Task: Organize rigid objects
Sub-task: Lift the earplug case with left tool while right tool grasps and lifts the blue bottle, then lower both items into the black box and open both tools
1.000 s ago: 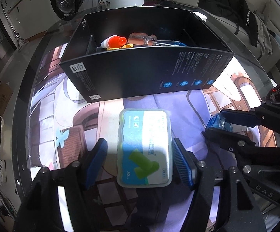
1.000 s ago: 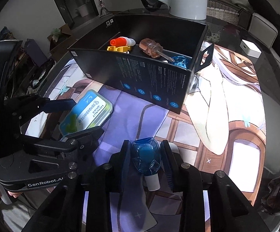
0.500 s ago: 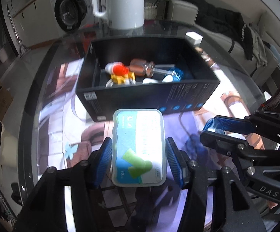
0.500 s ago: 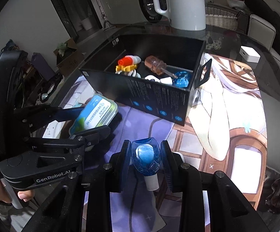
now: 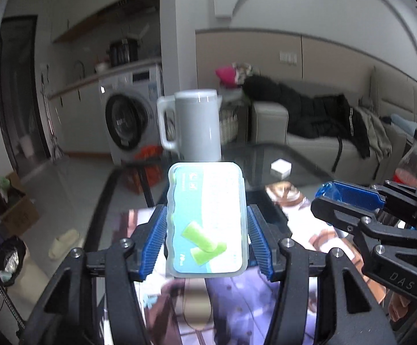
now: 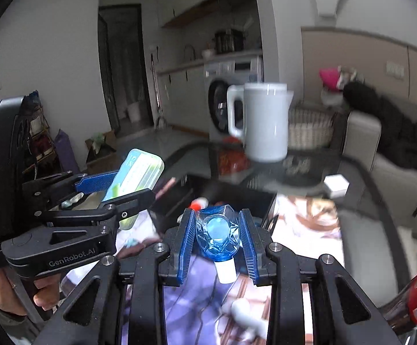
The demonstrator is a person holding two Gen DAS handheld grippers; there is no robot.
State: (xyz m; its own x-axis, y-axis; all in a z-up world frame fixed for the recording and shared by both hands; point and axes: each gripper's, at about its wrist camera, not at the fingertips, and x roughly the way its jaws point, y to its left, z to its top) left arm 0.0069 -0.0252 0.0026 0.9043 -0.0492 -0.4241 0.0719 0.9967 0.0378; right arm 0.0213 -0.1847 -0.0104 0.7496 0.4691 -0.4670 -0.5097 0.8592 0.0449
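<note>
Left wrist: left gripper (image 5: 207, 237) pinching earplug case (image 5: 207, 221) flat between both blue pads, lifted above table (image 5: 266, 155). Right wrist: right gripper (image 6: 217, 237) clamped on blue faceted bottle (image 6: 217, 234), cap toward camera, above black box (image 6: 231, 194).

The right gripper (image 6: 217, 237) clamps a faceted blue bottle (image 6: 217, 235), white neck pointing back. Left of its fingers, the left gripper (image 6: 128, 184) grips an earplug case (image 6: 135, 174).

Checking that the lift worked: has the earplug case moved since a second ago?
Yes. The earplug case, clamped in the left tongs, has risen off the printed mat; it now overlaps the base of the white jug.
</note>
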